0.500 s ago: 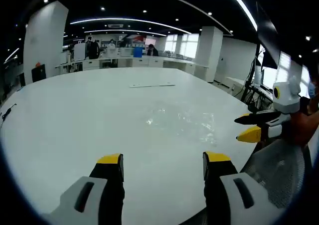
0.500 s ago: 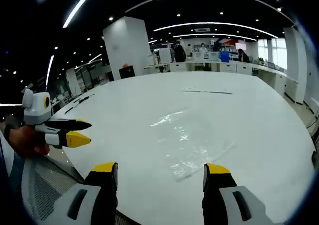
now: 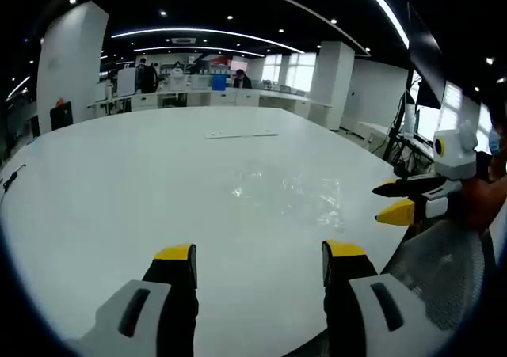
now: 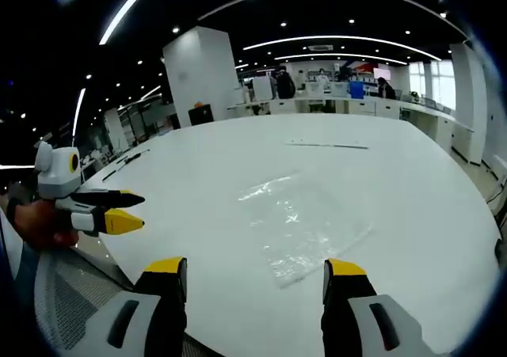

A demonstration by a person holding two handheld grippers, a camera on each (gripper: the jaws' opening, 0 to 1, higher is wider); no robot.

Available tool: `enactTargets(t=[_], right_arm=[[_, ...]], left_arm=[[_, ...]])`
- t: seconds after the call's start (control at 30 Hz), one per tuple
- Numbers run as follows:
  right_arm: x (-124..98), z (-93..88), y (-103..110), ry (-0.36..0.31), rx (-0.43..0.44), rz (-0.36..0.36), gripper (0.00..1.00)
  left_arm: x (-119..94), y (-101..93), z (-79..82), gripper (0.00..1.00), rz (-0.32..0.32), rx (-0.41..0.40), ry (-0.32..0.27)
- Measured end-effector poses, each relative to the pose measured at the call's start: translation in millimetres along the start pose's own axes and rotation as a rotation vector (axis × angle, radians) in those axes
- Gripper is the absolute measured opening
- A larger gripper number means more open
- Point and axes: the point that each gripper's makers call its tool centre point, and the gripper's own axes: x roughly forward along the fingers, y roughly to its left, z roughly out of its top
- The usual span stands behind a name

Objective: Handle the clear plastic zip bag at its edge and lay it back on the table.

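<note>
Clear plastic zip bag lay flat on the white table, well in from the near rim, crinkled and glinting. Left gripper hung over the table's near rim, short of the bag, jaws spread wide, gripping nothing. Right gripper likewise at the near rim, close to the bag's near corner, jaws parted, nothing between them. Thin strip lay beyond the bag.

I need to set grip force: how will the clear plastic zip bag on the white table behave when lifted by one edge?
The clear plastic zip bag lies flat and wrinkled on the white table, so it is probably thin and floppy and would drape from one edge. It looks empty, so likely very light. Its glossy film may slip, so pinch well in from the edge.
</note>
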Motion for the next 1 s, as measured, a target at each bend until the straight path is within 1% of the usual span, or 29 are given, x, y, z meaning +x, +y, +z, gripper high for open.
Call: enactTargets(t=[0.23, 0.53, 1.0], right_arm=[[0.7, -1.1, -1.2, 0.000, 0.000, -0.002, 0.69], [1.0, -1.8, -1.1, 0.001, 0.000, 0.000, 0.69], [-0.5, -1.4, 0.8, 0.003, -0.006, 0.002, 0.69]], left_arm=[[-1.4, -1.6, 1.0, 0.63, -0.003, -0.002, 0.003], [5.5, 4.6, -5.7, 0.61, -0.005, -0.001, 0.008], [6.3, 5.8, -6.5, 0.61, -0.004, -0.002, 0.003]])
